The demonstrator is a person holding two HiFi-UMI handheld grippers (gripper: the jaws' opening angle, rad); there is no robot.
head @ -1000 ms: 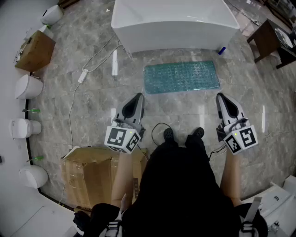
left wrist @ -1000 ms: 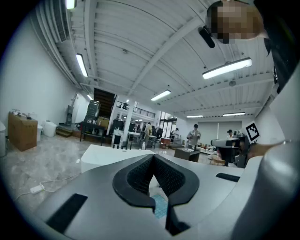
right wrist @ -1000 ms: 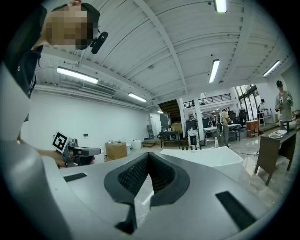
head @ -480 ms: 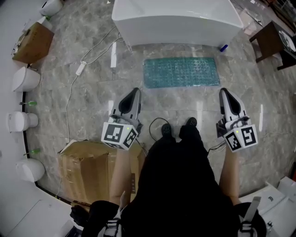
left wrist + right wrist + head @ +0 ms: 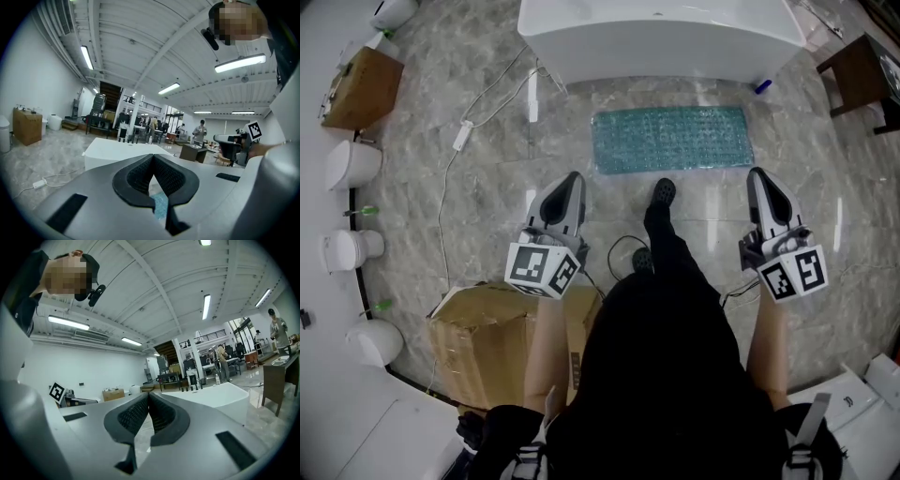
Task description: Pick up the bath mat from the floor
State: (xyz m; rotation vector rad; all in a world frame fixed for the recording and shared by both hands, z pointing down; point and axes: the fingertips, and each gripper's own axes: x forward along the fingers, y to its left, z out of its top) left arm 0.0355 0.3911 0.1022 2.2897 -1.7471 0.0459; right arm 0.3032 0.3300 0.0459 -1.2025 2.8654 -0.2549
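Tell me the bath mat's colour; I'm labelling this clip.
Teal with a dotted texture; the bath mat shows best in the head view.

Free floor beside the bath mat [image 5: 672, 139], bathtub [image 5: 661, 37] right behind it
Bare floor [image 5: 609, 202] lies open between the left tool [image 5: 571, 180], the right tool [image 5: 758, 174] and the mat. The person's shoe [image 5: 662, 192] stands in the middle, near the mat's front edge. The tub blocks the far side. A white cord [image 5: 463, 137] lies off to the left.
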